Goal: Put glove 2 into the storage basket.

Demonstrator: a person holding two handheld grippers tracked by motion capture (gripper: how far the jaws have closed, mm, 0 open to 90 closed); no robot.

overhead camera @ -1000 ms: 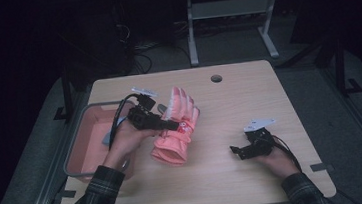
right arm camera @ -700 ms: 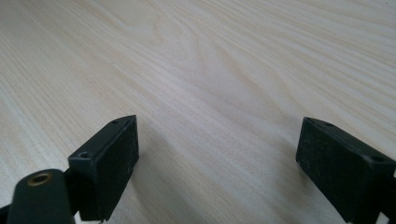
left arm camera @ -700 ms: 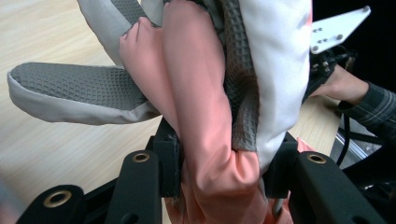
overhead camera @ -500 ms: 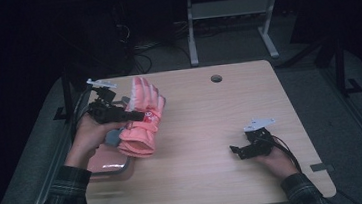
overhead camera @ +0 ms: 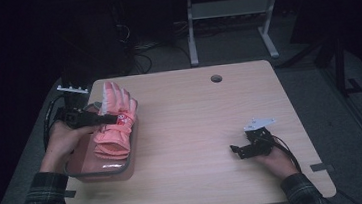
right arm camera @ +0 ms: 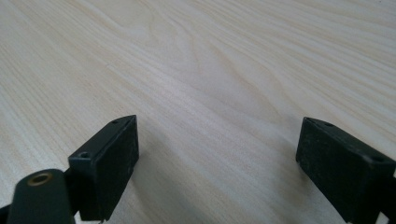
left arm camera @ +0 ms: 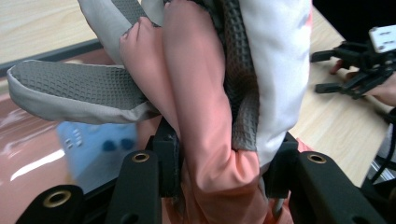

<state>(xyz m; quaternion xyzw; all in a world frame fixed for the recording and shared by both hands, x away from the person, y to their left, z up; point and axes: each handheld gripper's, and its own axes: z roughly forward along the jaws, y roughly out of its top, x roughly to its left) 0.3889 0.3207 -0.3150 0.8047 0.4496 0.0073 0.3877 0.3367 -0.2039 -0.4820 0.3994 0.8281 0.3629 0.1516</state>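
A salmon-pink winter glove (overhead camera: 114, 119) with grey grip palms (left arm camera: 205, 93) hangs from my left gripper (overhead camera: 111, 119), which is shut on its middle. It is held over a reddish clear bin (overhead camera: 100, 170) at the table's left edge. In the left gripper view the jaws clamp the glove's folded fabric, and the bin's floor (left arm camera: 32, 149) lies below. My right gripper (overhead camera: 239, 150) rests low on the table at the right, open, with bare wood between its pads (right arm camera: 112, 163).
The wooden table (overhead camera: 197, 130) has a round cable hole (overhead camera: 216, 78) at the back. A blue label (left arm camera: 95, 144) shows through the bin. A metal stand (overhead camera: 231, 22) and cables lie on the floor behind the table.
My left gripper carried the glove leftward from the table's middle-left to above the bin. The right gripper stayed where it was.
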